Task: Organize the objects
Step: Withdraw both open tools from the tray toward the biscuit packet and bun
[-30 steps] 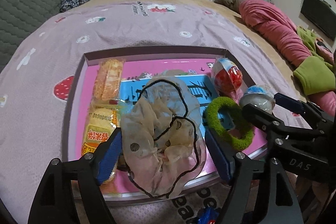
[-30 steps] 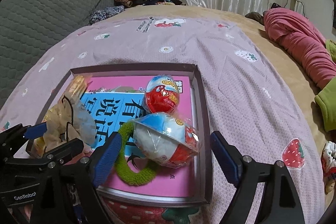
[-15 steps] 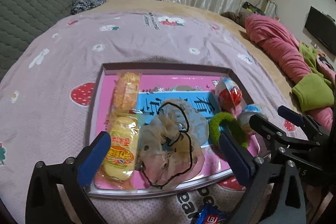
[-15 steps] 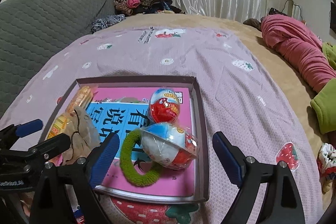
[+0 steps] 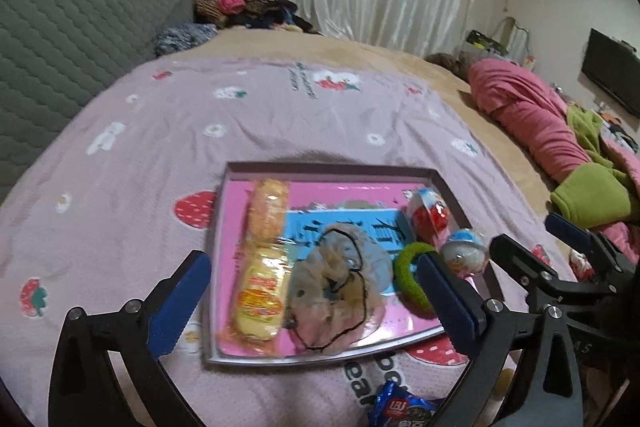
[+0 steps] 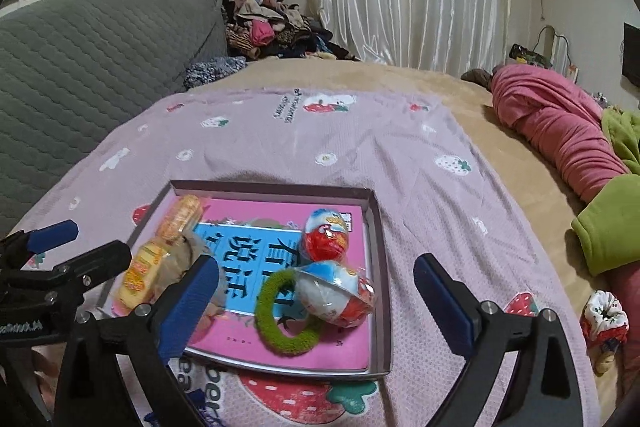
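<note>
A shallow pink-bottomed tray [image 5: 328, 167] [image 6: 378, 211] lies on the lilac strawberry blanket. In it are two yellow snack packets [image 5: 262, 291] [image 6: 142, 269], a sheer beige scrunchie [image 5: 340, 287], a green scrunchie [image 5: 408, 277] [image 6: 280, 319] and two red, white and blue egg toys [image 5: 430, 213] [image 6: 326, 239] [image 6: 340, 293]. My left gripper [image 5: 310, 301] is open and empty, held above the tray's near edge. My right gripper [image 6: 320, 307] is open and empty, above the tray's near right part.
A blue snack packet [image 5: 400, 409] lies on the blanket just in front of the tray. A pink and green bundle of bedding [image 6: 560, 131] lies at the right. A grey quilted headboard [image 6: 80, 51] and a clothes pile [image 6: 276, 31] stand behind.
Both grippers have pulled back and risen from the tray, so it looks smaller. The left jaws, which were close around the beige scrunchie, now stand clear of it.
</note>
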Action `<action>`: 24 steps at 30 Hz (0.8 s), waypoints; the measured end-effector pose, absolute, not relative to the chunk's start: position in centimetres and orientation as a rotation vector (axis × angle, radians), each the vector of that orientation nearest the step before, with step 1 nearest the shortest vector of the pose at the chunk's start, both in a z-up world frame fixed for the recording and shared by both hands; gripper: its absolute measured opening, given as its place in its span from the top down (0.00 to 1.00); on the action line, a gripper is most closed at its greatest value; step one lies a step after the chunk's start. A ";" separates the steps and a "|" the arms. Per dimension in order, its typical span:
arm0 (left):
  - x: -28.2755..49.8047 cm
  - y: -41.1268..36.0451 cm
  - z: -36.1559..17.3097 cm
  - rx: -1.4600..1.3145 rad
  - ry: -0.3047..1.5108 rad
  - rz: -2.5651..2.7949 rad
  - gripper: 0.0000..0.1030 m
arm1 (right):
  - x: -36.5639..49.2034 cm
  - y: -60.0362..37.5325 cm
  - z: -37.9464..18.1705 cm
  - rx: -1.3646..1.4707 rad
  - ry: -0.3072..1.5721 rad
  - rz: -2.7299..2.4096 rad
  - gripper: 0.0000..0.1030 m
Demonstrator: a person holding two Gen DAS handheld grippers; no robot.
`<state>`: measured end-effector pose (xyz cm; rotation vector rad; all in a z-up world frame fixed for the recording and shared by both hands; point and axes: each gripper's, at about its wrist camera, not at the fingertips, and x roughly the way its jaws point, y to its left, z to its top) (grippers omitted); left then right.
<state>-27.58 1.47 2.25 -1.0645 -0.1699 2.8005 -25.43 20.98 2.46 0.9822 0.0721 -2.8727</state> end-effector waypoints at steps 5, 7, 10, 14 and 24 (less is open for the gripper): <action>-26.1 1.0 3.1 -1.062 -0.184 2.803 0.00 | -24.2 20.4 3.8 0.962 0.090 -2.861 0.04; -25.5 1.1 3.5 -1.058 -0.182 2.804 0.00 | -23.5 20.4 4.4 0.956 0.079 -2.870 0.04; -24.5 1.0 4.0 -1.062 -0.216 2.789 0.00 | -22.6 20.6 5.0 0.967 0.086 -2.874 0.02; -23.0 0.8 4.7 -1.067 -0.223 2.803 0.00 | -21.0 20.9 6.2 0.946 0.104 -2.890 0.02; -18.8 -0.3 7.3 -1.076 -0.249 2.828 0.00 | -17.1 21.4 9.4 0.951 0.147 -2.901 0.01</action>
